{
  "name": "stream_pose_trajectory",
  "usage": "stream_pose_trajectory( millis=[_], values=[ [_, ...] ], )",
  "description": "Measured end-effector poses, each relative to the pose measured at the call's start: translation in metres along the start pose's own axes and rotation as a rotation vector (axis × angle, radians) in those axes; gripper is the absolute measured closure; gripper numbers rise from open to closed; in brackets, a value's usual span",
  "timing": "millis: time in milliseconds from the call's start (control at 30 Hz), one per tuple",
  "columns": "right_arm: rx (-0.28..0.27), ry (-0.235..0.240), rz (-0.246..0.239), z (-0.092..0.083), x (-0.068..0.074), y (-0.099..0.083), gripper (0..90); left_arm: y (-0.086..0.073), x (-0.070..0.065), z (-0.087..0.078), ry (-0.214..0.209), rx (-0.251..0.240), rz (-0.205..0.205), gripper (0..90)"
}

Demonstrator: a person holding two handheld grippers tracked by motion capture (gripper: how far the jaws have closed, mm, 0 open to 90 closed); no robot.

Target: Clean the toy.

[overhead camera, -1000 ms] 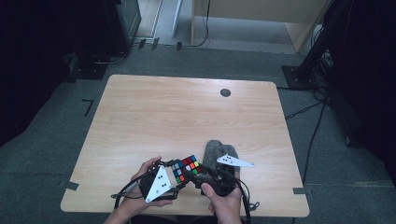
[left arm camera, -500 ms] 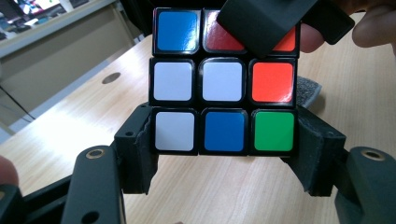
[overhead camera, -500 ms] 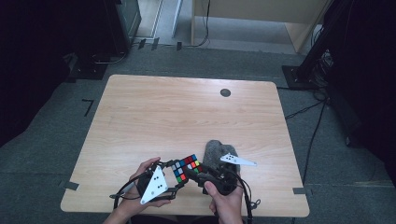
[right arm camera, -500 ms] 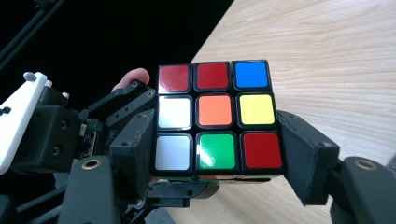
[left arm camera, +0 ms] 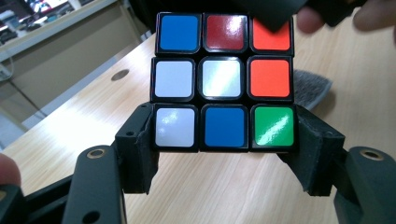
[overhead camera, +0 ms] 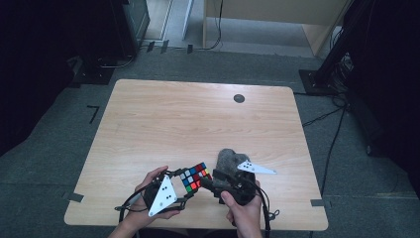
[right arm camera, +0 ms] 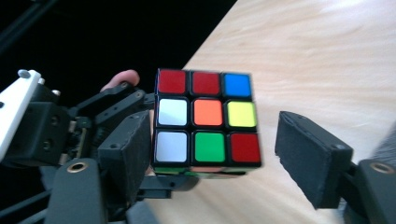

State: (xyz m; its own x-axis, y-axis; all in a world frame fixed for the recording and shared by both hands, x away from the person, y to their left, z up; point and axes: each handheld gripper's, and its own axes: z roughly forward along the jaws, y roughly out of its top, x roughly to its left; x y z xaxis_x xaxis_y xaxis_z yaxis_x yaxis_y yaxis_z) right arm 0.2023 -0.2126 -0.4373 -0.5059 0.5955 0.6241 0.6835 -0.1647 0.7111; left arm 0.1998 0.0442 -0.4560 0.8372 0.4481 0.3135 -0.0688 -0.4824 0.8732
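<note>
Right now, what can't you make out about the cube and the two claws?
- Cube top right corner: left gripper view, covered by a dark claw part.
- Cube's underside: right gripper view, hidden by the left claw holding it.
- Right claw pads: high view, too small to judge contact.
- Grey fuzzy thing: high view, partly behind the right claw's plate.

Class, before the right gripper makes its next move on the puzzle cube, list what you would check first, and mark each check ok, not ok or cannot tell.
1. Left gripper clamped on the cube: ok, both pads press its bottom row.
2. Cube lifted off the table: ok.
3. Right gripper around the cube: ok, the cube sits between its jaws, which have just been opening.
4. Right pads gripping: not ok, a gap shows beside the right pad.
5. Grey cloth away from the cube: ok, it lies on the table behind the right gripper.
6. Layers aligned for a turn: cannot tell.
</note>
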Motion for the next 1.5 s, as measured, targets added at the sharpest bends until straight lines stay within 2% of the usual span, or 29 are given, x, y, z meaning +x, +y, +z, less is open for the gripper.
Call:
stream_pose_trajectory(
  millis=[67,133,233,333,367,433,467,500,533,567,600,633,667,700,767,800,867,900,933,967,1000,1067,1100,1133,1167,1233,1333,1400,1500],
  values=[
    [-0.011,-0.019,-0.008,-0.002,0.001,0.001,26.9,0.000,0.000,0.000,0.000,0.001,-0.001,35.0],
    [-0.009,-0.057,-0.048,-0.002,0.004,0.000,26.7,0.001,-0.002,0.000,-0.001,-0.002,0.004,35.0],
    [-0.004,-0.084,-0.083,-0.001,0.007,0.000,26.6,0.001,-0.002,0.001,0.008,0.012,0.015,35.0],
    [-0.018,-0.102,-0.089,-0.003,0.005,0.001,28.4,-0.001,0.000,0.001,0.014,0.021,0.010,35.0],
    [-0.041,-0.218,-0.112,-0.008,0.002,0.003,33.3,-0.002,0.005,-0.001,0.011,0.019,-0.012,35.0],
    [-0.071,-0.278,-0.140,-0.016,-0.007,0.006,33.2,-0.004,0.011,-0.001,0.018,0.046,-0.033,35.0],
    [-0.078,-0.327,-0.178,-0.019,-0.011,0.006,33.2,-0.006,0.013,0.000,0.027,0.059,-0.045,35.0],
    [-0.078,-0.327,-0.178,-0.019,-0.011,0.006,33.2,-0.006,0.013,0.000,0.027,0.059,-0.045,35.0],
    [-0.051,-0.466,-0.299,-0.017,-0.020,0.004,31.7,-0.009,0.017,0.001,0.024,0.081,-0.078,35.0],
    [-0.030,-0.496,-0.327,-0.014,-0.024,0.003,30.0,-0.009,0.017,0.001,0.024,0.081,-0.078,35.0],
    [0.006,-0.513,-0.337,-0.010,-0.029,0.001,27.6,-0.010,0.019,0.002,0.025,0.085,-0.103,34.9],
    [0.041,-0.517,-0.332,-0.005,-0.035,-0.002,26.7,-0.010,0.019,0.002,0.025,0.085,-0.103,34.9],
    [0.069,-0.522,-0.327,0.000,-0.040,-0.005,26.8,-0.010,0.021,0.003,0.015,0.082,-0.126,34.9],
    [0.095,-0.537,-0.329,0.005,-0.045,-0.009,27.0,-0.010,0.021,0.003,0.015,0.082,-0.126,34.9],
    [0.158,-0.600,-0.365,0.015,-0.054,-0.017,30.0,-0.010,0.022,0.002,0.009,0.077,-0.148,34.9],
    [0.191,-0.615,-0.362,0.019,-0.059,-0.021,32.3,-0.010,0.022,0.002,0.009,0.077,-0.148,34.9],
    [0.244,-0.606,-0.333,0.024,-0.068,-0.026,45.1,-0.011,0.025,0.002,0.003,0.079,-0.180,34.9],
    [0.248,-0.601,-0.321,0.025,-0.071,-0.029,49.5,-0.011,0.025,0.002,0.005,0.084,-0.183,34.9],
    [0.231,-0.595,-0.318,0.024,-0.072,-0.030,62.7,-0.012,0.026,0.002,0.003,0.087,-0.185,34.9],
    [0.231,-0.595,-0.318,0.024,-0.072,-0.030,62.7,-0.012,0.026,0.002,0.003,0.087,-0.185,34.9],
    [0.238,-0.569,-0.300,0.021,-0.070,-0.027,77.5,-0.013,0.026,0.003,-0.002,0.093,-0.188,34.9],
    [0.184,-0.488,-0.250,0.015,-0.066,-0.024,80.1,-0.013,0.024,0.004,-0.005,0.103,-0.170,34.9],
    [0.184,-0.488,-0.250,0.015,-0.066,-0.024,80.1,-0.013,0.024,0.004,-0.005,0.103,-0.170,34.9],
    [0.086,-0.353,-0.208,0.004,-0.055,-0.018,80.6,-0.012,0.020,0.006,0.001,0.120,-0.130,34.9],
    [0.040,-0.305,-0.220,-0.001,-0.045,-0.014,80.6,-0.012,0.018,0.007,0.001,0.132,-0.109,34.9],
    [-0.012,-0.229,-0.283,-0.007,-0.023,-0.007,80.5,-0.012,0.015,0.009,-0.021,0.129,-0.103,34.9],
    [0.000,-0.195,-0.377,-0.004,0.000,-0.007,80.2,-0.009,0.013,0.009,-0.039,0.112,-0.118,34.9],
    [0.009,-0.174,-0.430,-0.002,0.004,-0.011,80.1,-0.008,0.015,0.007,-0.036,0.113,-0.136,34.9],
    [0.012,-0.093,-0.422,-0.004,-0.001,-0.013,80.2,-0.009,0.023,0.005,-0.021,0.113,-0.214,34.9]
  ],
)
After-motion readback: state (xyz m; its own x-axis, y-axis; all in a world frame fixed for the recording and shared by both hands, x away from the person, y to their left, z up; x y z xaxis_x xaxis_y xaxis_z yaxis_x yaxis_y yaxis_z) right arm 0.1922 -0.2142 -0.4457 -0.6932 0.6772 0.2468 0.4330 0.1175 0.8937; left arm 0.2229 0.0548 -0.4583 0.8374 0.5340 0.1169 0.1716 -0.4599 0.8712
